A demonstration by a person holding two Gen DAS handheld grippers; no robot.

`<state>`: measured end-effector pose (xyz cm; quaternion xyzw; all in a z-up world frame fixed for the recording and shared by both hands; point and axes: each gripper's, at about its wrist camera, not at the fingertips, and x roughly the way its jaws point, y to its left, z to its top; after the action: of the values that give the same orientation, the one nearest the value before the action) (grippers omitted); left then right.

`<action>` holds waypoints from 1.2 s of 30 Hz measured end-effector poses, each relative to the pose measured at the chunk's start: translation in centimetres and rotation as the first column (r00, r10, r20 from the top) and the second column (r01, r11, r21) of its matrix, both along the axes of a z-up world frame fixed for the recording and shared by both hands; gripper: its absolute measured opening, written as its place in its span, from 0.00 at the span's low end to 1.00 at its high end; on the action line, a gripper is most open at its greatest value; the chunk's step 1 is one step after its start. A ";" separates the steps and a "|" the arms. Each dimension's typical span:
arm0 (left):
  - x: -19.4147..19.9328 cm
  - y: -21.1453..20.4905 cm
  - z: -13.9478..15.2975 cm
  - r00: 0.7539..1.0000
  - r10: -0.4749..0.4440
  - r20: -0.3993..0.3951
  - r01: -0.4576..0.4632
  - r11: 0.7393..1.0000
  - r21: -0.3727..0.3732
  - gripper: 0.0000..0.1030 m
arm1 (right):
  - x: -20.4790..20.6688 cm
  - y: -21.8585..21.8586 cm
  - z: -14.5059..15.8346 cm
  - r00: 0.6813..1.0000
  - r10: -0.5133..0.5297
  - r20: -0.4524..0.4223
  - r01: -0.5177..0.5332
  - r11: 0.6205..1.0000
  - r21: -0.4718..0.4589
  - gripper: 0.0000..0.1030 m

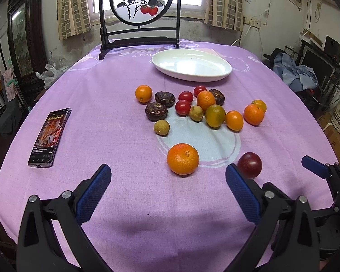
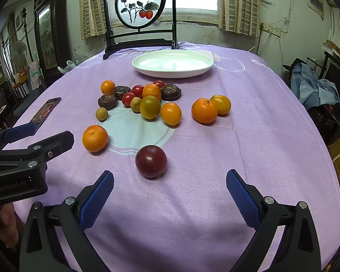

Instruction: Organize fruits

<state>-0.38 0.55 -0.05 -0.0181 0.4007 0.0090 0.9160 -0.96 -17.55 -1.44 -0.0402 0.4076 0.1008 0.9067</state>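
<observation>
Left gripper [image 1: 167, 176] spread wide, blue ribbed pads low over the purple tablecloth [image 1: 115, 104], nothing between them. Right gripper [image 2: 170, 181] likewise wide apart and holding nothing.

Nearest the left gripper: a big mandarin [image 1: 183, 158], bright orange, dimpled skin, small stem scar on top, sitting at the edge of the pale round print on the cloth. Just to its right, apart from it, a dark red plum [image 1: 249, 165], smooth and glossy with a small highlight; in the right wrist view, centred just ahead of the open fingers.

Farther back, a loose cluster in the middle of the table: three red cherry tomatoes [image 1: 183, 107], shiny; three dark brown water chestnuts [image 1: 156, 111], flat and ringed; two dull yellow-tan longans [image 1: 161, 127]; a greenish-orange citrus [image 1: 215, 116] touching the kumquat [image 1: 234, 120] beside it. Off to the right of the cluster, a second mandarin [image 2: 204, 110] with a smaller orange fruit touching it behind.

Beyond the fruit, a white oval plate [image 1: 224, 72] with nothing on it. A smartphone [image 1: 49, 137], screen lit, lying well to the left. At the far edge, a black-framed round screen painted with persimmons [image 1: 139, 0].
</observation>
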 end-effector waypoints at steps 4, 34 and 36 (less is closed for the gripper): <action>0.0 0.0 -0.1 1.000 -0.003 -0.001 0.003 1.000 0.001 0.96 | 0.1 0.0 -0.2 1.000 0.000 -0.004 0.000 1.000 -0.003 0.97; 5.7 -0.4 -5.6 0.987 -0.068 -0.147 0.072 0.997 0.022 0.95 | 4.9 0.3 -3.1 0.981 0.118 -0.155 -0.114 0.993 0.033 0.37; 6.3 -1.1 -6.1 0.983 -0.079 -0.166 0.084 0.996 0.024 0.71 | 4.8 -0.5 -2.9 0.983 0.110 -0.149 -0.104 0.994 0.044 0.37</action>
<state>5.94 -0.53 -6.19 0.0133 0.4754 -0.0206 0.8794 3.80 -18.09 -4.38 -0.0379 0.4705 0.1596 0.8670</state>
